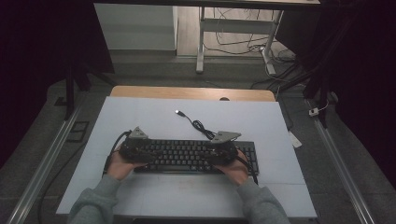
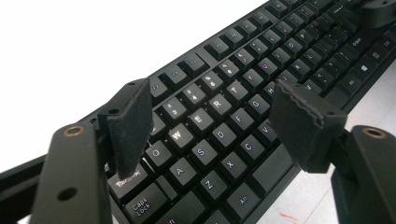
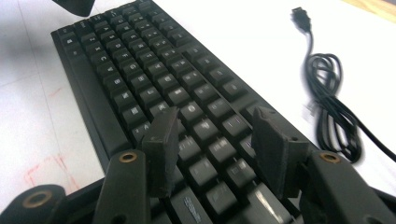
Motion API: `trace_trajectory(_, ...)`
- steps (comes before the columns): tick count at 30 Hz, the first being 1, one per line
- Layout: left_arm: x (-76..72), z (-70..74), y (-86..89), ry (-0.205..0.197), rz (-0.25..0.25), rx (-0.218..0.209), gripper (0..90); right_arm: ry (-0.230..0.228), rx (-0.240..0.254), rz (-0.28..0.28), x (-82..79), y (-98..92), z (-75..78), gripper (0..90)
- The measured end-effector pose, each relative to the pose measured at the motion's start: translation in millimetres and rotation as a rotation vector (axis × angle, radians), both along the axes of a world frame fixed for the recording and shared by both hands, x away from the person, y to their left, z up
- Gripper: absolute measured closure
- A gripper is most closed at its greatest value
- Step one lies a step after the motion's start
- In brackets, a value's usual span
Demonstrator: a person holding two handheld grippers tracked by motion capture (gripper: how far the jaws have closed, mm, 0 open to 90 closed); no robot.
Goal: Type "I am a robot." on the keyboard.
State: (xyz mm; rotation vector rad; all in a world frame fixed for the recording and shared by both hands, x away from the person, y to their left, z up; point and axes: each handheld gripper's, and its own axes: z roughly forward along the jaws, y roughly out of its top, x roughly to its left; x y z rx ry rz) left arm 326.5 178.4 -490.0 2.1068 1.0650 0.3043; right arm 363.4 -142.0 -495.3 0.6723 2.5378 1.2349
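So the desk (image 1: 140, 116) has a pale, whitish top, with a strip of bare wood (image 1: 191, 92) showing along its far edge. There are faint reddish marks (image 3: 44, 170) on the pale surface in the right gripper view. Past the far edge there's a grey floor (image 1: 154, 70), and a white-legged table frame (image 1: 201, 42) stands back there with loose black wires (image 1: 238, 44) trailing under it. Metal rails (image 1: 44, 163) run along the floor on both sides of the desk. Dark curtains (image 1: 32, 70) hang left and right, pretty gloomy overall.
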Motion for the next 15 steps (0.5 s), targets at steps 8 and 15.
trace_trajectory(8,-0.1,-0.1,0.0,0.001,-0.002,-0.002,30.3,0.012,-0.021,0.012,5.6,21.7,0.2,73.6)
trace_trajectory(15,-0.2,-0.5,-0.5,0.003,-0.007,0.002,30.4,0.009,-0.063,0.044,10.1,37.8,-3.0,89.9)
